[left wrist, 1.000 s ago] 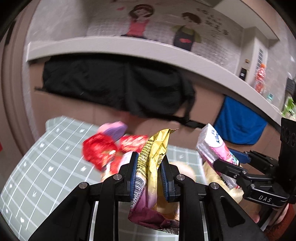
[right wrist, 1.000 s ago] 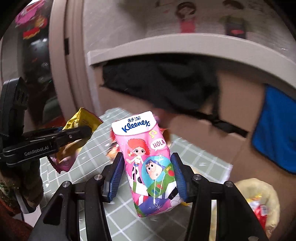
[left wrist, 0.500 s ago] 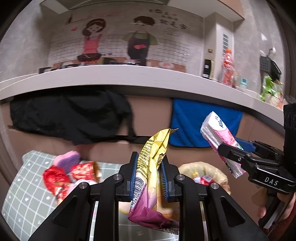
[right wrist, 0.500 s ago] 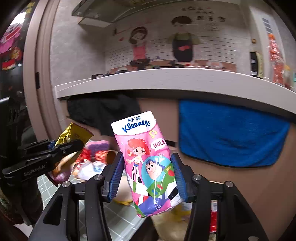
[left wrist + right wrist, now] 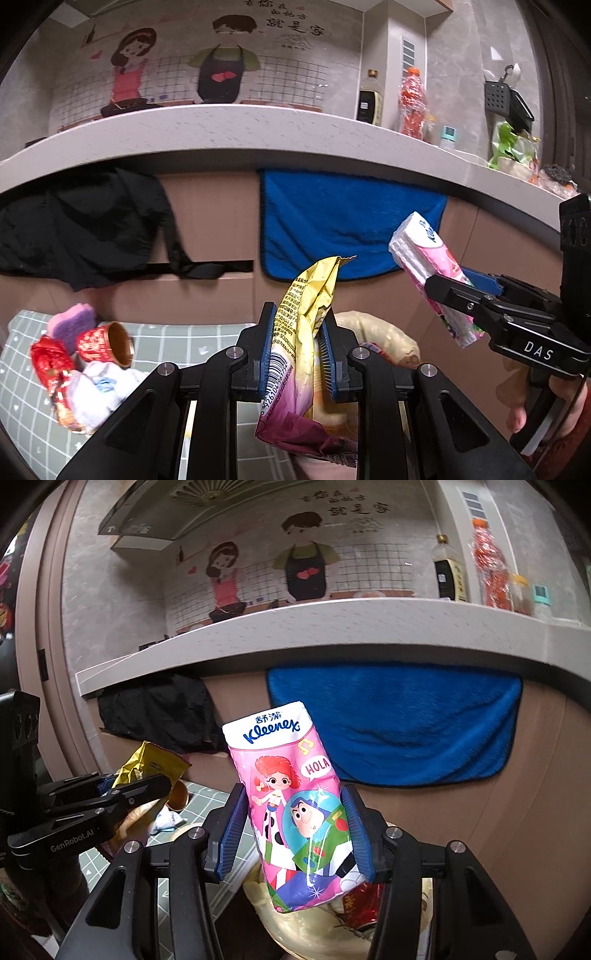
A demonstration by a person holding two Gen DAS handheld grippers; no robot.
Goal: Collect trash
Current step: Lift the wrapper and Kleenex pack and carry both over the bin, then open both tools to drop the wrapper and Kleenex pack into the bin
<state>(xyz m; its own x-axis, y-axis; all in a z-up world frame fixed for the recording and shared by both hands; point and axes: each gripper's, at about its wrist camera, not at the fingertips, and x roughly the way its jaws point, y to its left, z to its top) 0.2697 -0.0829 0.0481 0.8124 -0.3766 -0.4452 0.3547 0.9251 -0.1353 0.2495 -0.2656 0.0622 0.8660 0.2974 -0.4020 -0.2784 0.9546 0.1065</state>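
Both grippers (loaded) hang past table edge (image 5: 207, 326) — above bag (image 5: 332, 930).

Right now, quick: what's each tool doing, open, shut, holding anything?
Left tool: shut on the yellow snack wrapper.
Right tool: shut on the pink Kleenex tissue pack.

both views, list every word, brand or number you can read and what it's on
"Kleenex" and "HOLA": pink tissue pack in the right claw.
"DAS": right claw body, left wrist view.
"GenRobot.AI": left claw body, right wrist view.
Barcode digits, partly readable "92610...": yellow snack wrapper in the left claw; its fine print is too small.
Chinese characters: wall mural, not legible to me.
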